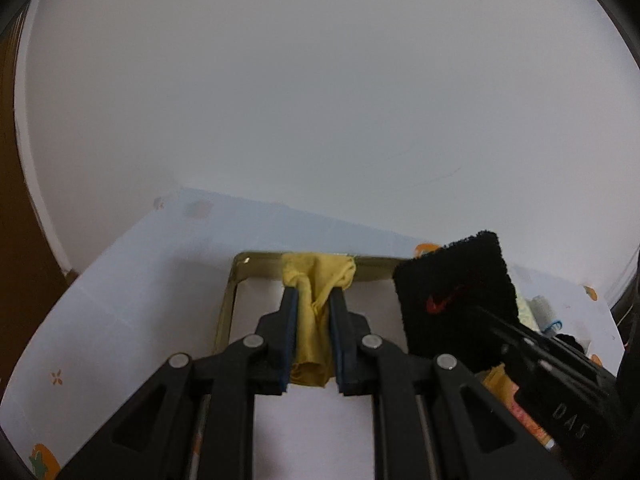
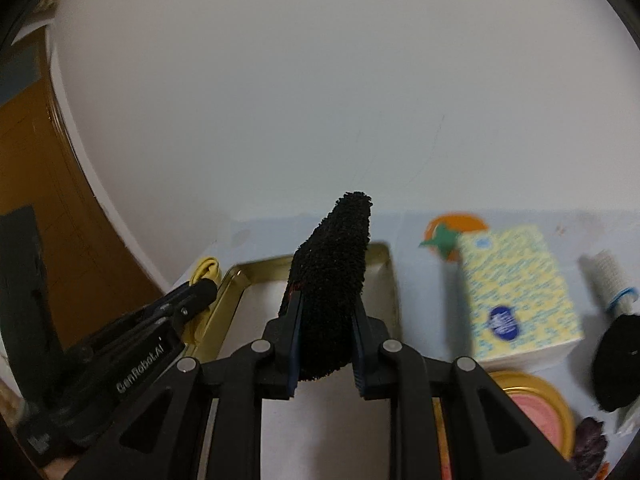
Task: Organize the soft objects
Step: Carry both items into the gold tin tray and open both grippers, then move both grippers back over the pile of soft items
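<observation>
My left gripper [image 1: 313, 294] is shut on a crumpled yellow cloth [image 1: 312, 332], held above a gold-rimmed tin tray [image 1: 228, 296]. My right gripper [image 2: 327, 304] is shut on a black terry wristband [image 2: 334, 280] with a red logo, held above the same tray [image 2: 390, 280]. In the left wrist view the wristband [image 1: 456, 296] hangs at the right, beside the yellow cloth. In the right wrist view the left gripper [image 2: 200, 288] and a bit of yellow cloth [image 2: 206, 270] show at the left.
A white cloth with orange prints [image 1: 120, 280] covers the table. To the right lie a yellow-patterned tissue pack [image 2: 520, 296], a white roll with a blue band [image 2: 612, 280], a black soft object [image 2: 618, 360] and a gold round tin with pink contents [image 2: 532, 404]. A white wall stands behind.
</observation>
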A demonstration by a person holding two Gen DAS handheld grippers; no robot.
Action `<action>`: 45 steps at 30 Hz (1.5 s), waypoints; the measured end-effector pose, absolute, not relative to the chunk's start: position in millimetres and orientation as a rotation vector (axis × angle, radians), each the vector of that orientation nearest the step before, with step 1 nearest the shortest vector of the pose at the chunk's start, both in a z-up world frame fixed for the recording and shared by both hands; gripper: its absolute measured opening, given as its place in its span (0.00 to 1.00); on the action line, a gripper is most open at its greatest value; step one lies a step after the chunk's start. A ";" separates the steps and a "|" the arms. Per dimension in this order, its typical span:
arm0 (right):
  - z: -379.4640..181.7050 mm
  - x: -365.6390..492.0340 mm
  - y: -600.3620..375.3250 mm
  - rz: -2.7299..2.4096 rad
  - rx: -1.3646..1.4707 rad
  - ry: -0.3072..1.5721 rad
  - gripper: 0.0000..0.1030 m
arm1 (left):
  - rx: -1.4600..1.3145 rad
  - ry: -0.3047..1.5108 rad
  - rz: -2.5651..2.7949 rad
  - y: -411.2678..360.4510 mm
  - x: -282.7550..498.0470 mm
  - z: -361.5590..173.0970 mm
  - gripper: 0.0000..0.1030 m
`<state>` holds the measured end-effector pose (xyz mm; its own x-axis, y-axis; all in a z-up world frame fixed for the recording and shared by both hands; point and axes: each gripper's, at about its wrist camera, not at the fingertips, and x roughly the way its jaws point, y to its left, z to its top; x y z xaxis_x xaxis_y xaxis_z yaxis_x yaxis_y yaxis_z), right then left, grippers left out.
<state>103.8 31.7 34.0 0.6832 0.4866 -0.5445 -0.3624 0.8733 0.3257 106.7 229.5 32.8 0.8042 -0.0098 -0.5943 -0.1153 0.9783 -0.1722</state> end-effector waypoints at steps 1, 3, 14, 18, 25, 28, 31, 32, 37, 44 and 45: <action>31.8 111.0 32.8 0.492 0.203 0.684 0.23 | -0.204 0.650 0.055 230.1 109.0 30.6 0.15; 26.9 112.8 44.5 0.515 0.214 0.713 0.23 | -0.189 0.677 0.063 218.4 100.9 24.9 0.22; 23.7 94.8 18.4 0.490 0.251 0.562 0.58 | -0.184 0.681 0.141 216.4 97.8 19.5 0.93; 32.1 44.6 1.4 0.354 0.193 0.350 0.63 | -0.164 0.593 0.155 213.0 89.5 24.8 0.93; 16.6 8.1 -24.3 0.120 0.101 0.167 0.73 | -0.171 0.405 0.182 197.2 61.1 39.6 0.94; 10.7 8.1 -23.3 0.099 0.062 0.163 0.73 | -0.174 0.322 0.205 196.8 47.5 44.2 0.94; 8.9 8.4 -24.6 0.092 0.053 0.153 0.73 | -0.219 0.238 0.206 203.0 29.6 48.1 0.94; 8.2 8.4 -25.0 0.089 0.050 0.148 0.73 | -0.241 0.215 0.194 205.3 24.3 47.8 0.94; 2.1 0.3 -25.5 0.067 0.002 0.143 0.73 | -0.271 0.120 0.098 198.3 1.5 46.8 0.94; 4.7 -17.1 -39.0 0.041 -0.031 0.145 0.73 | -0.186 0.121 0.043 163.4 -9.5 35.7 0.99; 8.8 -23.4 -41.9 0.036 -0.028 0.150 0.73 | -0.170 0.131 0.032 158.8 -8.8 34.1 0.99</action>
